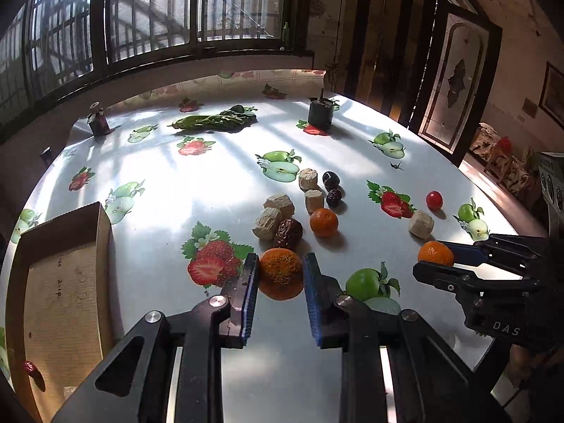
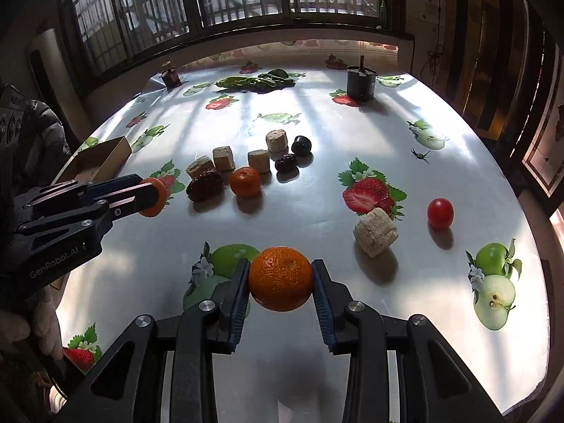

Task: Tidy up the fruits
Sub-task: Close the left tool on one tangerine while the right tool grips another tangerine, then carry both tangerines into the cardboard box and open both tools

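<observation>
My left gripper (image 1: 281,259) is shut on a tangerine (image 1: 280,276) held just above the fruit-print tablecloth (image 1: 176,183), to the right of an open cardboard box (image 1: 63,299). Farther right, my right gripper (image 1: 431,255) is shut on a second tangerine (image 1: 435,253). The right wrist view shows that tangerine (image 2: 281,278) pressed between the right gripper's (image 2: 281,264) blue pads, with the left gripper (image 2: 149,194) at the left. A third tangerine (image 1: 323,222) lies on the table beside a brown date (image 1: 289,234), several beige blocks (image 1: 280,208) and two dark fruits (image 1: 331,180). A cherry tomato (image 1: 434,200) sits farther right.
A small red fruit (image 1: 31,368) lies in the box. Leafy greens (image 1: 215,121), a dark cylinder (image 1: 320,112) and a small bottle (image 1: 98,121) stand at the table's far side under a barred window. Another beige block (image 2: 375,232) lies near the right gripper. A gloved hand (image 2: 31,331) holds the left gripper.
</observation>
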Motion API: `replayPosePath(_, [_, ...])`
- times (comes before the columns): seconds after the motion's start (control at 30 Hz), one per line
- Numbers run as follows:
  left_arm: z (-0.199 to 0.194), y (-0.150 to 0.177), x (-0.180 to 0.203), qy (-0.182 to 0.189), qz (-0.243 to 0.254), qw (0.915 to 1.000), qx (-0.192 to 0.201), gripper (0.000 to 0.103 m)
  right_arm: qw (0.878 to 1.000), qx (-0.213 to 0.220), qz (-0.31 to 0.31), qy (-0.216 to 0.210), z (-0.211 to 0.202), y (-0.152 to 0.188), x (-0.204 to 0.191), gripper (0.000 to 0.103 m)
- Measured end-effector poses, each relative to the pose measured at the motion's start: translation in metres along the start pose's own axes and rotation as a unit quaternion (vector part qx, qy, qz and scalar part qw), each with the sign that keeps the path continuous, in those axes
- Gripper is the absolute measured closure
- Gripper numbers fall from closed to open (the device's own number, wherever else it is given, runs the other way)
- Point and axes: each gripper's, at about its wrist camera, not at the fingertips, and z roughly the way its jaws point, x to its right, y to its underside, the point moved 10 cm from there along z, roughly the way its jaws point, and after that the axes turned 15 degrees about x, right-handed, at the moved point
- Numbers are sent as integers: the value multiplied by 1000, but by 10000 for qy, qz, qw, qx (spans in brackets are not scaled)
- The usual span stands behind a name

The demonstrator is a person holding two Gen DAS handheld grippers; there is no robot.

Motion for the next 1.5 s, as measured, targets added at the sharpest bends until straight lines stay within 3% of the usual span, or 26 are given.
replayPosePath(0.17, [-41, -1, -97, -753, -404, 9963, 88, 79, 9979, 131, -189, -606, 3, -26, -74, 66])
replayPosePath(0.37, [-71, 29, -218, -1761, -1033, 9788, -169, 79, 9867, 250, -525, -1517, 23, -47, -188, 66])
replayPosePath(0.5, [-73, 59, -270, -2057, -1389, 9675, -492, 79, 9770, 17, -685, -2021, 50, -39, -260, 65])
replayPosePath(0.6, [-67, 81, -291, -2144, -1582, 9606, -796, 79, 9728, -169, -909, -2125, 74, -23, -300, 65])
replayPosePath(0.83, [-66, 93, -297, -2198, -1541, 9590, -911, 78, 9691, -687, -1143, -2073, 121, 15, -336, 65])
replayPosePath(1.03, [-75, 94, -295, -2220, -1612, 9583, -804, 76, 9676, -757, -1256, -2053, 130, 24, -345, 64])
replayPosePath(1.13, [-88, 88, -294, -2294, -1684, 9566, -631, 65, 9665, -721, -1358, -2054, 127, 25, -347, 63])
replayPosePath(1.2, [-100, 80, -293, -2412, -1655, 9551, -469, 54, 9671, -584, -1399, -2043, 122, 20, -348, 47])
replayPosePath(1.23, [-106, 75, -292, -2513, -1619, 9535, -387, 52, 9676, -503, -1411, -2033, 119, 17, -348, 44])
replayPosePath(1.33, [-127, 61, -283, -2866, -1401, 9476, -145, 44, 9683, -316, -1424, -2026, 107, 7, -344, 43])
replayPosePath(1.4, [-139, 51, -272, -3089, -1196, 9435, 34, 28, 9696, -185, -1369, -2018, 97, 0, -338, 43])
replayPosePath(1.5, [-155, 36, -248, -3373, -838, 9373, 282, 19, 9720, -30, -1263, -1981, 82, -7, -323, 42])
